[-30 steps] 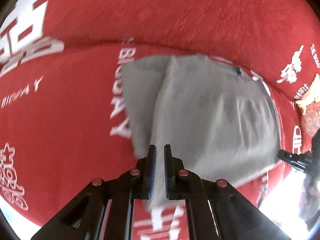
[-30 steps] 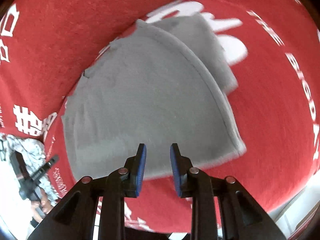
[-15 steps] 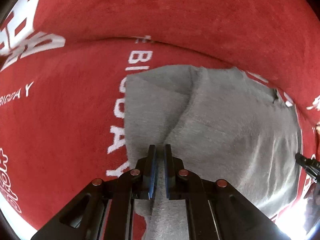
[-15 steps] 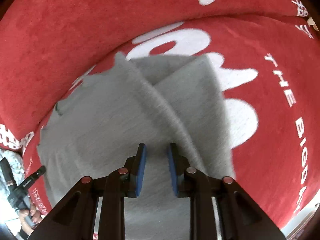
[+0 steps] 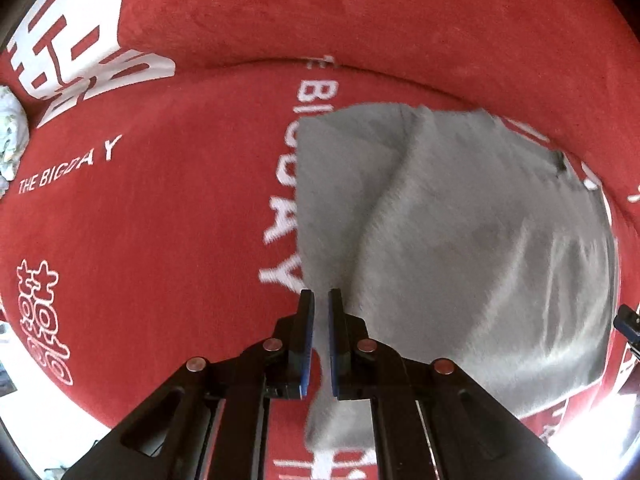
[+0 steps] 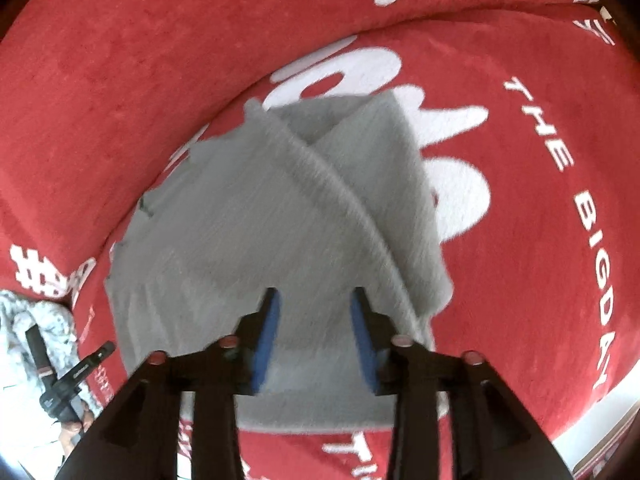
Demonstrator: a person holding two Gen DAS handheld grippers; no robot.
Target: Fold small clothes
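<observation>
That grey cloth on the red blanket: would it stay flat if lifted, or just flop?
Probably flop: the grey cloth already drapes in soft ridges and hangs limp through the left hand-held gripper. It looks light and thin. Its fuzzy knit likely grips the red blanket rather than sliding.

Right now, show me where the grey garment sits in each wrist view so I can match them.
Left wrist: the grey garment fills centre-right, one edge pinched in the left gripper.
Right wrist: it fills the centre, behind the right gripper, whose jaws have just been opening.
Shared landmark: white "THE BIGDAY" lettering on the red cloth beside it.
</observation>
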